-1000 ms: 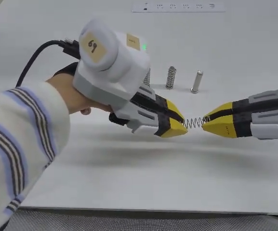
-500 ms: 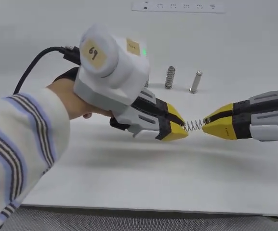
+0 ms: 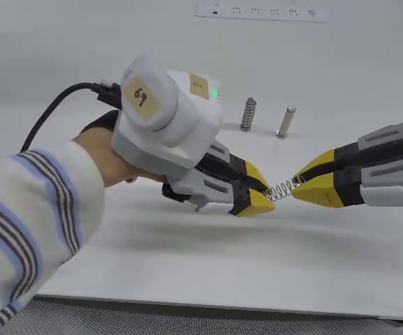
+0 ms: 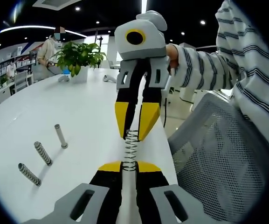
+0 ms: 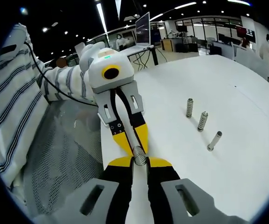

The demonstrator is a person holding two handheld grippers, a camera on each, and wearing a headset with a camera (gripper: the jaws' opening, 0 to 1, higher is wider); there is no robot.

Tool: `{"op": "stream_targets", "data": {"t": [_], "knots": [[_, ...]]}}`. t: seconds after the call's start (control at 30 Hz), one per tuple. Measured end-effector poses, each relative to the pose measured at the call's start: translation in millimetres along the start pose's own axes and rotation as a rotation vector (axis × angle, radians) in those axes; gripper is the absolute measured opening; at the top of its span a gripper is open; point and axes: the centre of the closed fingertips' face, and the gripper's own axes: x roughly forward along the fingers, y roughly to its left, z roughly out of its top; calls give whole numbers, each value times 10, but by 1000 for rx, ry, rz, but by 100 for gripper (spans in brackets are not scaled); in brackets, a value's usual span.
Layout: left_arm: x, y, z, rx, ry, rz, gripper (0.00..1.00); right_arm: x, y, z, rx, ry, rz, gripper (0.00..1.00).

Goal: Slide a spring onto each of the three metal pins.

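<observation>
Head view: the spring [image 3: 280, 190] lay horizontal, one end pinched by the left gripper [image 3: 263, 199], the other by the right gripper [image 3: 297, 188]. The bare pin [image 3: 286, 121] stood upright beyond the spring, nearer the right gripper.

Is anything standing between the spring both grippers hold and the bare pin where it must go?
Nothing visible does. The spring is held between the left gripper and the right gripper, and only bare table lies from it to the bare pin. The spring-covered pin stands beside that pin, apart from it.
</observation>
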Motion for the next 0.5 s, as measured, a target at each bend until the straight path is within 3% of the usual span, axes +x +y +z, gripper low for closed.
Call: {"op": "stream_targets", "data": {"t": [0.2, 0.23, 0.3, 0.5], "knots": [[63, 7, 26, 11, -15, 5, 3, -21, 17, 13, -30, 56, -16, 8], [77, 45, 6, 18, -4, 23, 3, -27, 38, 29, -28, 54, -8, 8], [100, 31, 10, 3, -19, 4, 3, -28, 51, 83, -31, 45, -11, 8], [127, 50, 29, 15, -35, 16, 3, -32, 13, 47, -69, 105, -36, 8]]}}
